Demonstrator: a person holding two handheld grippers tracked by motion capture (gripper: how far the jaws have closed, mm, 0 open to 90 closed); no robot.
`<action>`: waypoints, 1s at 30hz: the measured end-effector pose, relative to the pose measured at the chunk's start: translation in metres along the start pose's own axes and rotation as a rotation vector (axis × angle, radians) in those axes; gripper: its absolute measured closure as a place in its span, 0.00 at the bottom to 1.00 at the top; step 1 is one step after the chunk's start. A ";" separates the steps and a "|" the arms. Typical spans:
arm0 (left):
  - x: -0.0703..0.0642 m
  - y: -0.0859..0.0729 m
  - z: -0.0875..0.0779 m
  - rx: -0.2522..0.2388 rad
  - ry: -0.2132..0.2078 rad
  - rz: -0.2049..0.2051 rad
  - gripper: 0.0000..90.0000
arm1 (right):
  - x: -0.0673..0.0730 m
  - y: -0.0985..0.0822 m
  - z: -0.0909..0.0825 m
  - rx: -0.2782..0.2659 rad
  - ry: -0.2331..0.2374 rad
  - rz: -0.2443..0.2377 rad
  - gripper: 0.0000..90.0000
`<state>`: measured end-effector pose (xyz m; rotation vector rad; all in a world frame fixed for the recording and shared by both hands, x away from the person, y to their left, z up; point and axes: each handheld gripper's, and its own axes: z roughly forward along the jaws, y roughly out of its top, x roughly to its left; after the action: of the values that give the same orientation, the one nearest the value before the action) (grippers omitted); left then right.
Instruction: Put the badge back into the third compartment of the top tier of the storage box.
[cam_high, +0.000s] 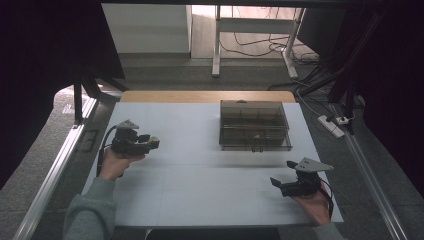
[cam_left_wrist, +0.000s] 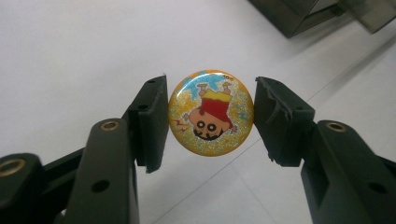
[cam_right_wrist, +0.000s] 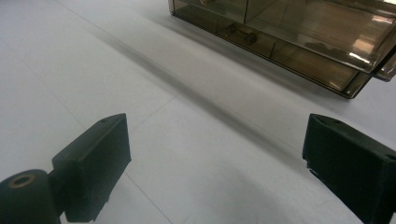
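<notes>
Right gripper (cam_high: 281, 176) sits near-right on the table (cam_high: 200, 190), jaws spread wide with nothing between them — in the right gripper view bare tabletop lies between the two black pads (cam_right_wrist: 93, 158).

Left gripper (cam_high: 150, 142) is mid-left, raised off the table, pointing right. Its jaws pinch a round yellow cartoon badge (cam_left_wrist: 211, 113) by opposite rim points; badge face is toward the camera, flat disc so no long axis, cartoon figure upside down in the left gripper view. The badge shows as a small yellowish spot at the jaw tips in the high view (cam_high: 154, 142).

Key relation: the tinted plastic compartment box (cam_high: 255, 126) lies to the right and slightly far of the badge, well apart, with clear white tabletop between. The left gripper already has the badge, though the right one is nearer the box's near edge (cam_right_wrist: 261, 51).

Box looks shut, latch on its near side — likely needs opening first; the free right gripper is placed for that.
</notes>
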<state>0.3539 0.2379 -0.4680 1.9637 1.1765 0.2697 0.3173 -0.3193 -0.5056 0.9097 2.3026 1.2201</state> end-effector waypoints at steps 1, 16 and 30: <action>-0.001 0.000 -0.001 -0.006 -0.002 0.000 0.52 | 0.000 0.000 0.000 0.000 0.000 0.000 0.08; -0.011 0.007 -0.008 -0.090 -0.070 -0.002 0.52 | 0.000 0.000 0.001 0.005 -0.007 0.002 0.08; -0.021 0.014 -0.008 -0.123 -0.092 0.014 0.52 | 0.000 0.000 0.002 0.007 -0.002 0.003 0.08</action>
<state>0.3475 0.2215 -0.4480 1.8580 1.0624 0.2512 0.3186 -0.3187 -0.5070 0.9172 2.3062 1.2121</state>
